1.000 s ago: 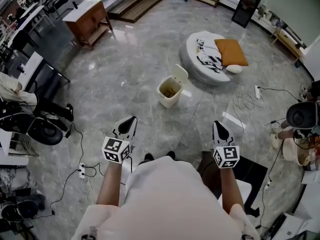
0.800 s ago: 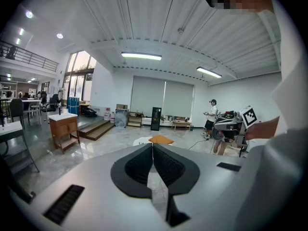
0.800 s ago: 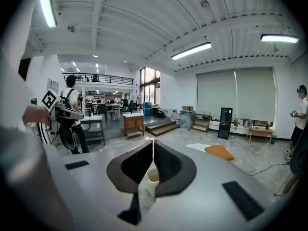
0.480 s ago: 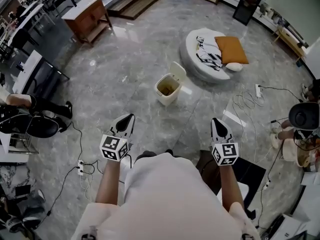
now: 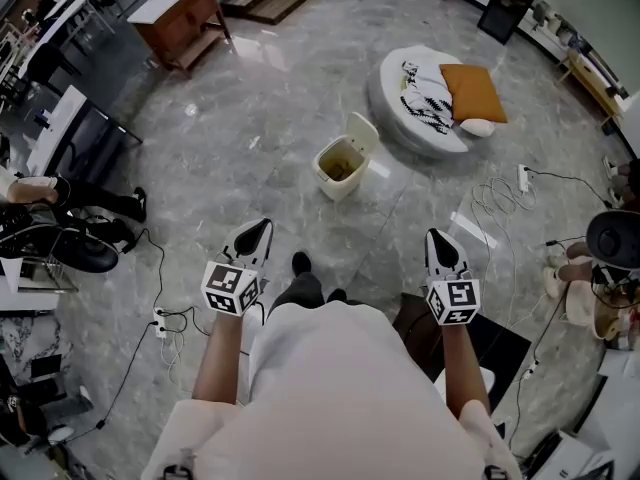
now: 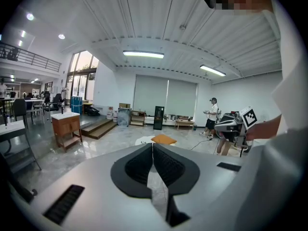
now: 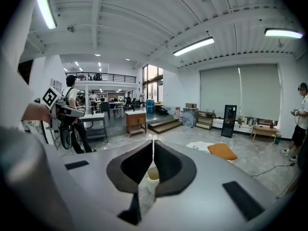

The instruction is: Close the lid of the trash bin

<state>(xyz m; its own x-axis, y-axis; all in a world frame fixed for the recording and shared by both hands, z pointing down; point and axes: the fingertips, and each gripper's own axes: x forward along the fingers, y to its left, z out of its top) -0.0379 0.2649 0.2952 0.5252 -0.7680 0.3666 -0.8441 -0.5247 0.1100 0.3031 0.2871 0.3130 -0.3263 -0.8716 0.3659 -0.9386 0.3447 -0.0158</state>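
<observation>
trash bin (image 5: 338, 168) sits on the floor (image 5: 250, 118) ahead, its lid (image 5: 362, 133) standing up, so nothing is done yet. left gripper (image 5: 258, 232) and right gripper (image 5: 438, 238) are both squeezed together, holding nothing, well away from it.

Glossy stone floor (image 5: 250, 118), smooth plastic trash bin (image 5: 333, 185), wooden cabinet (image 5: 185, 13).

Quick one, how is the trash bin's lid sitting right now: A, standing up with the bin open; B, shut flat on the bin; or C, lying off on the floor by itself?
A: in the head view the trash bin shows its open mouth, with the lid standing up at its far edge.
</observation>
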